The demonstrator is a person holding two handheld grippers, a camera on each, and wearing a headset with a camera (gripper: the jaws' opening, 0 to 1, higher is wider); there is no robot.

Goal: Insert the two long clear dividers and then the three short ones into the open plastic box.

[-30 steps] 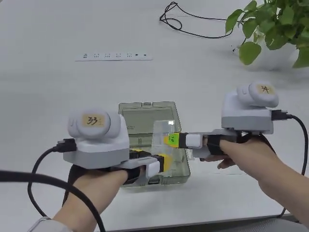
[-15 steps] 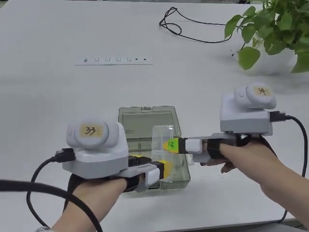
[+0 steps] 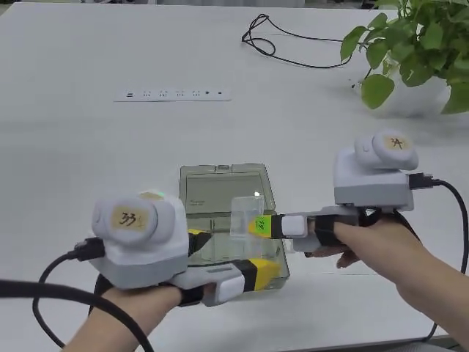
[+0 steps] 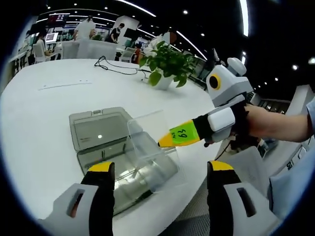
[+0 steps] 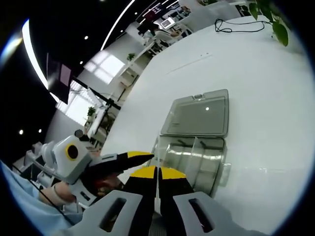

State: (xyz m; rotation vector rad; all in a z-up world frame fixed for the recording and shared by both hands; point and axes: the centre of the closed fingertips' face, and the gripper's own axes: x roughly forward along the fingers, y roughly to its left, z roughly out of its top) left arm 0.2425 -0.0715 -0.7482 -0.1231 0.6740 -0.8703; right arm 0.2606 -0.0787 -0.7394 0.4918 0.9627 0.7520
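Observation:
The clear plastic box [image 3: 272, 258] lies open on the white table, its lid [image 3: 223, 187] flat behind the base. My right gripper [image 3: 256, 225] reaches in from the right, shut on a clear divider [image 3: 244, 213] held upright over the base. In the right gripper view the jaws [image 5: 157, 172] pinch that divider edge-on above the box [image 5: 197, 147], where clear walls stand inside. My left gripper [image 3: 229, 255] sits at the box's near left corner, open, holding nothing. In the left gripper view its jaws [image 4: 160, 169] stand wide apart below the divider [image 4: 147, 142].
A white power strip [image 3: 174, 94] lies farther back on the table [image 3: 88, 161]. A black cable [image 3: 286, 37] loops at the far edge beside a potted plant [image 3: 418, 44]. The table's near edge runs just below both hands.
My left gripper has drawn back toward the near edge and its jaws now stand apart. The right gripper still holds the divider over the box, slightly lower.

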